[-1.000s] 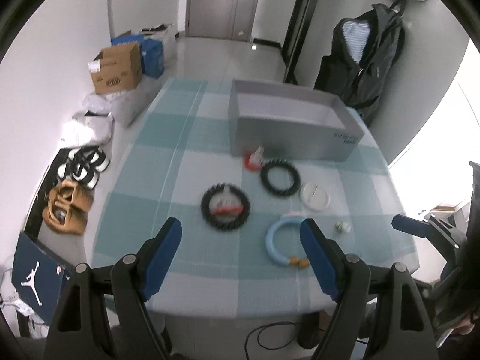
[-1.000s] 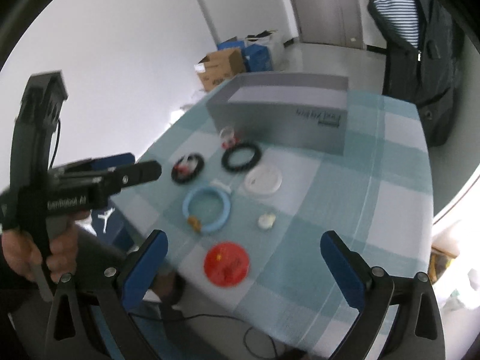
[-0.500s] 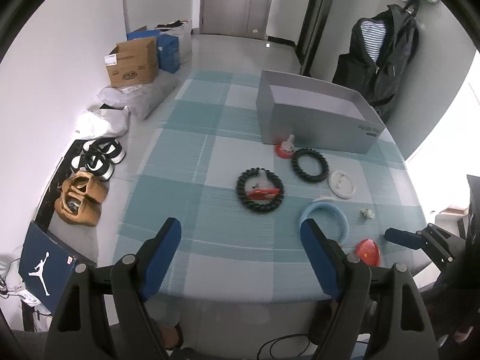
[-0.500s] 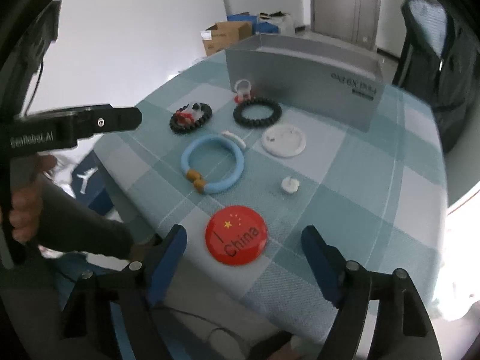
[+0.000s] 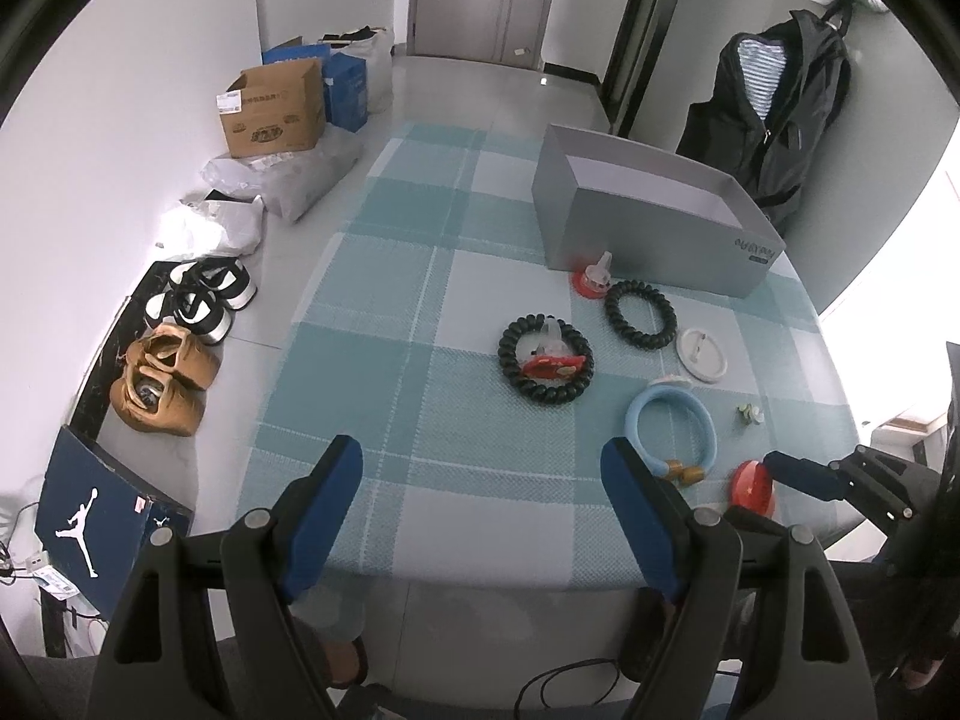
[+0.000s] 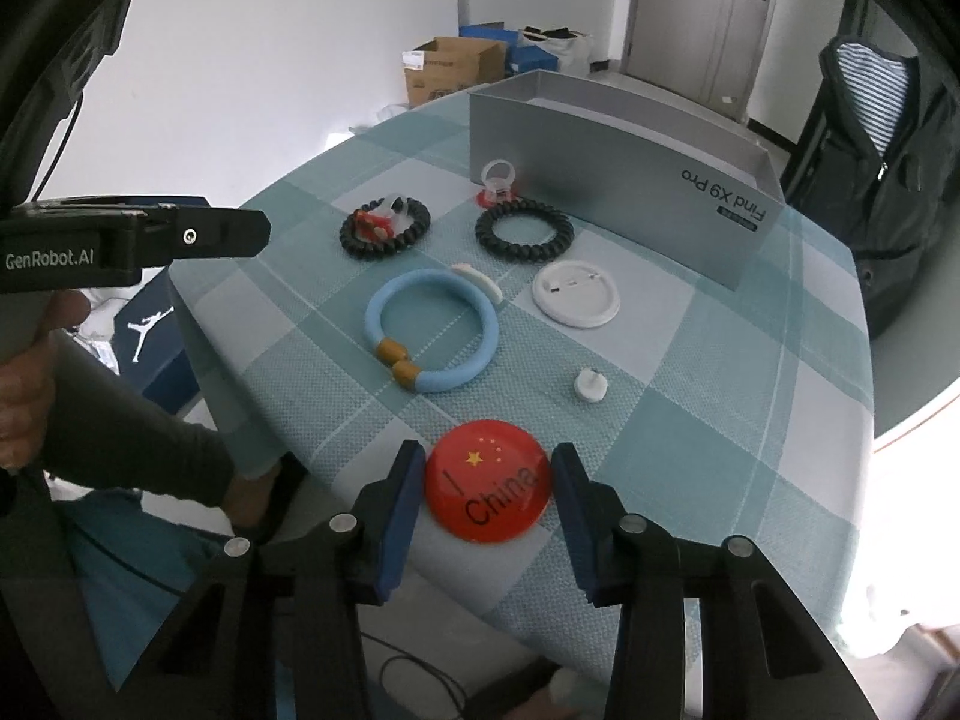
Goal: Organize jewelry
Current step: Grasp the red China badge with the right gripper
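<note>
Jewelry lies on a checked tablecloth [image 6: 708, 360]. A red "China" badge [image 6: 487, 481] sits at the near edge between the fingers of my right gripper [image 6: 489, 495], which is open around it with small gaps on both sides. Beyond lie a blue bracelet [image 6: 433, 327], a white badge [image 6: 576, 302], a small white stud [image 6: 591, 384], two black bead bracelets [image 6: 523, 230] [image 6: 385, 227] and a red-based ring [image 6: 498, 183]. A grey open box [image 6: 624, 138] stands at the back. My left gripper [image 5: 486, 516] is open and empty above the table's near edge.
The table edge runs just under both grippers. Shoes [image 5: 165, 381], a cardboard box [image 5: 273, 108] and bags lie on the floor at the left. A black jacket [image 5: 774, 120] hangs behind the grey box [image 5: 654, 219].
My right gripper has moved down and forward to the red badge and narrowed around it. My left gripper has pulled back and left, away from the jewelry.
</note>
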`<state>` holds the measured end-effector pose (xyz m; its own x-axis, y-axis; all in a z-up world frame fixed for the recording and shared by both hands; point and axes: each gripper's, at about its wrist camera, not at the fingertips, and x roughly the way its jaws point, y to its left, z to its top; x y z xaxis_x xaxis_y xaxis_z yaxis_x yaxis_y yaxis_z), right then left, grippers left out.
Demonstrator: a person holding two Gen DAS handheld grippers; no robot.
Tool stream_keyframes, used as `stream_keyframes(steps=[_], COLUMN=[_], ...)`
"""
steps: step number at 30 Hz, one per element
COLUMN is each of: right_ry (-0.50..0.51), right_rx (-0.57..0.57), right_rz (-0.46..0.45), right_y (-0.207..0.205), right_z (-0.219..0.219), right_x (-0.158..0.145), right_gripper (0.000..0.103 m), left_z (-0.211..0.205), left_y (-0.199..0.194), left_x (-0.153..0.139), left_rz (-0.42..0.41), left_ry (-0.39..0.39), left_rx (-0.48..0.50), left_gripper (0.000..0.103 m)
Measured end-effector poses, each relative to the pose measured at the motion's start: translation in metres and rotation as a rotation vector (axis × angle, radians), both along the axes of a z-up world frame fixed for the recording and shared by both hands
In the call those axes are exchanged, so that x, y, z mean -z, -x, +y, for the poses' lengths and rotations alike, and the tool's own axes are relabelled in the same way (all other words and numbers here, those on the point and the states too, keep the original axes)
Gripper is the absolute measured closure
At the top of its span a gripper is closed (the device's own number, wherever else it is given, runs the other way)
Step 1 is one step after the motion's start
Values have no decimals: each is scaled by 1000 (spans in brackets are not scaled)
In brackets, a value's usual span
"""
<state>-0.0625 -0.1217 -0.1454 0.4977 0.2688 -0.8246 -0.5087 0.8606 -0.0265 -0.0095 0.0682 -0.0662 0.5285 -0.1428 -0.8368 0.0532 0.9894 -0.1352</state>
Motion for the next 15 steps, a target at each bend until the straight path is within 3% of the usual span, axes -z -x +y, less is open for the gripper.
stream_keyframes(steps=[6, 15], right_ry=[-39, -276], right_rx=[19, 136], right_rz=[25, 50], right_y=[-5, -19], right_z=[-4, -41], right_x=[-1, -26], right_gripper=[61, 61], left_z=[-6, -37], left_y=[0, -3], left_x=[3, 5], left_rz=[27, 66], left_ry=[39, 64], left_rx=[45, 133], left_gripper=[24, 25])
